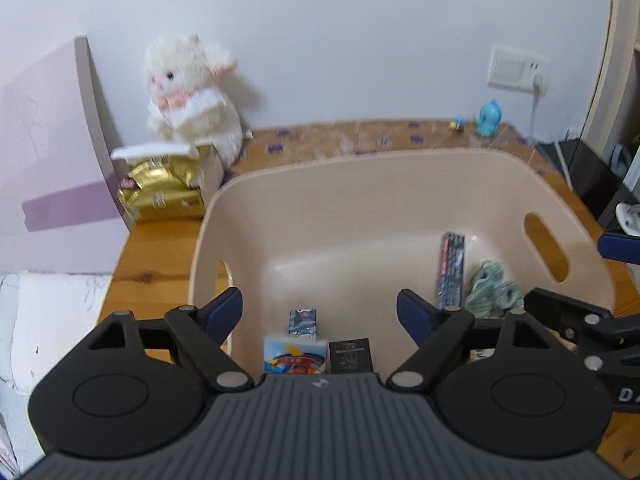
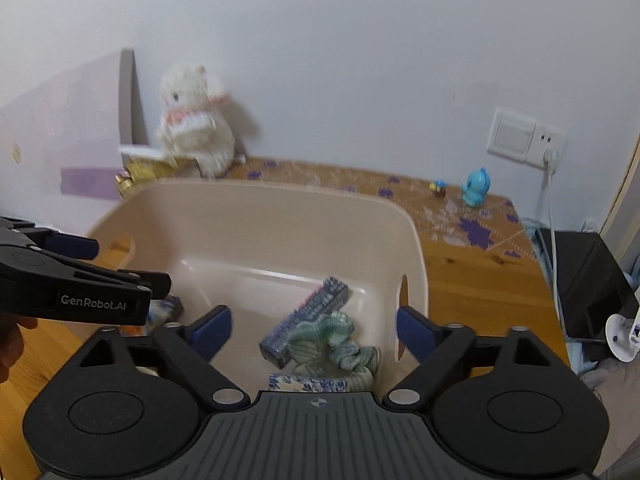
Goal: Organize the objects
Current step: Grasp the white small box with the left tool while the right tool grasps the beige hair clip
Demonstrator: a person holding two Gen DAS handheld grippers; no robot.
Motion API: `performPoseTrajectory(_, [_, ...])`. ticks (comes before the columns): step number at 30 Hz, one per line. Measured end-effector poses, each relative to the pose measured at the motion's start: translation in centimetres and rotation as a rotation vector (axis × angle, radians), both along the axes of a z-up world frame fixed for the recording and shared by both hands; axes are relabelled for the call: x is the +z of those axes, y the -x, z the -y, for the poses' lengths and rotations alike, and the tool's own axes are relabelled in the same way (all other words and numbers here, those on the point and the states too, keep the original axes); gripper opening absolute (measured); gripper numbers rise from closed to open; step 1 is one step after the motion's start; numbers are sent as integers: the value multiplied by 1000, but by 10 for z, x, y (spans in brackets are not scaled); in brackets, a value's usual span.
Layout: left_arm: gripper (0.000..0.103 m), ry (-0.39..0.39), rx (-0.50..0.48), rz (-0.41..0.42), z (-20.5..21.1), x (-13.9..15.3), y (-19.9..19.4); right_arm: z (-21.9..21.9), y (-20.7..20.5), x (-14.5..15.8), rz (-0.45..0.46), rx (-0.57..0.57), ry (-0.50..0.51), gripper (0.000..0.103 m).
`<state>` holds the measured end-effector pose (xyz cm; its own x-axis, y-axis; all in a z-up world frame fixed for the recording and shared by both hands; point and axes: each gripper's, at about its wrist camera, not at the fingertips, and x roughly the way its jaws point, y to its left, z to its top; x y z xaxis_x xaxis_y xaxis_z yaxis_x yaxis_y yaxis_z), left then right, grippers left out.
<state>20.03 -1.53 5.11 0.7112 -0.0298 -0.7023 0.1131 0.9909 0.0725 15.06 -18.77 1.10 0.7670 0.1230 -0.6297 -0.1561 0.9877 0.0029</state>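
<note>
A beige plastic basket (image 1: pixel 400 168) stands on the wooden table, also in the right wrist view (image 2: pixel 256 196). Inside lie a long dark box (image 1: pixel 451 274) (image 2: pixel 308 316), a green striped cloth (image 1: pixel 494 290) (image 2: pixel 332 344), a colourful small box (image 1: pixel 295 356), a black card box (image 1: pixel 350 355) and a small blue carton (image 1: pixel 303 322). My left gripper (image 1: pixel 320 312) is open and empty over the basket's near left side. My right gripper (image 2: pixel 310 334) is open and empty over the near right side, above the cloth. The left gripper also shows in the right wrist view (image 2: pixel 76 280).
A white plush toy (image 1: pixel 196 96) sits at the back left beside a gold packet (image 1: pixel 164 194) and a pink board (image 1: pixel 52 168). A blue figurine (image 1: pixel 489 118) stands at the back right under a wall socket (image 1: pixel 518 66). A black box (image 2: pixel 588 280) is at the right.
</note>
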Motion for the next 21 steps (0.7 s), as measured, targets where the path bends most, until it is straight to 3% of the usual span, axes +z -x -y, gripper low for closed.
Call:
performPoseTrajectory(4, [90,-25,4,60,-3,13,24,3,26,16,60,0,-14,103])
performPoseTrajectory(10, [90,-6,12,64,-16,8,57,8,61,13,62,7,-31,103])
performPoseTrajectory(21, [90,4,32,24,-26,-37,97,0,76,-61,-118,30,8,103])
